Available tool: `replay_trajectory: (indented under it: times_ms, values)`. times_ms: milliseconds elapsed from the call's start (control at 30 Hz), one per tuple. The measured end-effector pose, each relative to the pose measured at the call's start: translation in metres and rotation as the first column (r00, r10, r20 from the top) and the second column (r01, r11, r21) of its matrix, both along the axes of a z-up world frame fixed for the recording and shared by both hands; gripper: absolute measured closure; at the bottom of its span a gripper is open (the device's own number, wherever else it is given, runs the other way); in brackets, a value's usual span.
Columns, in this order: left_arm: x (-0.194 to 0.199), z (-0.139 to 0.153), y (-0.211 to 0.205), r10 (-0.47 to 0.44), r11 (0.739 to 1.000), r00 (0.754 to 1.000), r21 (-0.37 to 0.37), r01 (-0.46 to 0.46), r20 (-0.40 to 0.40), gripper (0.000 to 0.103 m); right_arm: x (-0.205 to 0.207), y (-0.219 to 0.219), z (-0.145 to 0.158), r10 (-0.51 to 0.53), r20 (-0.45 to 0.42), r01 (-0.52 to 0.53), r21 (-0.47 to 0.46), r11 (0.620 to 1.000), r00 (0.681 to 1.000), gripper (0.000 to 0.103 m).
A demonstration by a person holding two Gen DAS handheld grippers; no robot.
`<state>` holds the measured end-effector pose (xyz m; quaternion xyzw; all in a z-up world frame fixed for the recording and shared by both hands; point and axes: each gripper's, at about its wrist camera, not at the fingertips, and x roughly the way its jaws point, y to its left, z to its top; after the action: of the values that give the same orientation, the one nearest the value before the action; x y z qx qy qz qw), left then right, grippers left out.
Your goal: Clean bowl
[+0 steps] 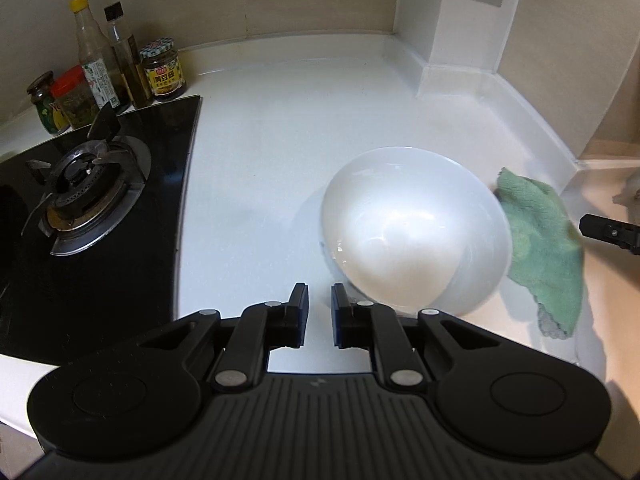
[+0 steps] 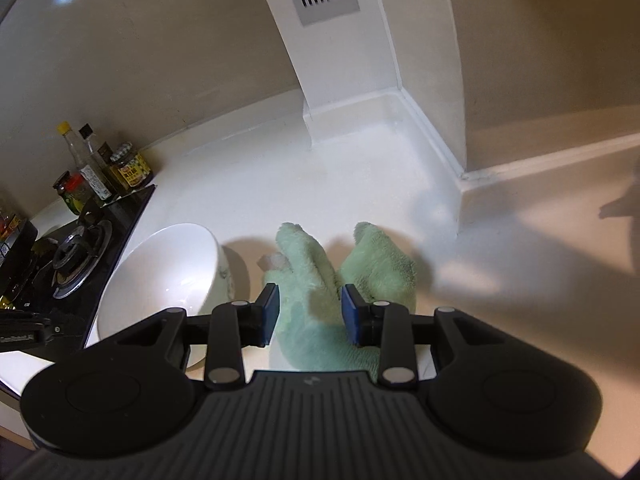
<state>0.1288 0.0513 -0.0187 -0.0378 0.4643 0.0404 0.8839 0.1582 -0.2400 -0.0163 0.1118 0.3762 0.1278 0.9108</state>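
White bowl (image 1: 412, 232) sits on the white table (image 1: 280, 128), lower right of centre in the left wrist view, blurred and tipped, its mouth turned toward the lower left of that frame. In the right wrist view the bowl (image 2: 168, 276) lies at lower left, mouth facing up and left, with a faint pattern on its outer wall. It is round, so no long axis to note.

Green cloth (image 1: 540, 248) lies just beside the bowl's right edge; whether the two touch is unclear. Left tongs (image 1: 319, 304) are open, nothing between the pads, the right pad close to the bowl's near rim. Right tongs (image 2: 310, 308) are open over the cloth (image 2: 320, 280), pads apart either side of a raised fold, not pressing it.

Edges: black stove (image 1: 92, 184) borders the bowl's left, with a bare strip of table between. Behind the bowl the table runs open to the wall corner and a white pillar (image 2: 340, 64).

Only the left wrist view shows the bottles and jars (image 1: 116, 72) sharply, plus one finger of the right tongs at the far right edge. Only the right wrist view shows the cloth's two humps and a small pale lump (image 2: 274, 262) on it.
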Motion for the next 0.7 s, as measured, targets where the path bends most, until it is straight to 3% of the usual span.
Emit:
replay_trajectory:
  times_ms: [133, 433, 700]
  values:
    - [-0.009, 0.002, -0.013, -0.009, 1.000, 1.000, 0.019, 0.008, 0.026, 0.074, -0.018, -0.001, 0.010, -0.019, 0.036, 0.020, -0.008, 1.000, 0.999, 0.074]
    - [-0.041, 0.003, -0.030, -0.001, 1.000, 0.999, 0.022, 0.000, 0.040, 0.073, -0.047, 0.003, 0.018, 0.001, 0.088, 0.007, -0.095, 0.995, 0.996, 0.074]
    - [-0.062, 0.004, -0.044, -0.015, 1.000, 0.998, 0.000, 0.015, 0.065, 0.073, -0.091, 0.018, 0.026, 0.082, 0.121, -0.061, -0.161, 0.985, 0.989, 0.074]
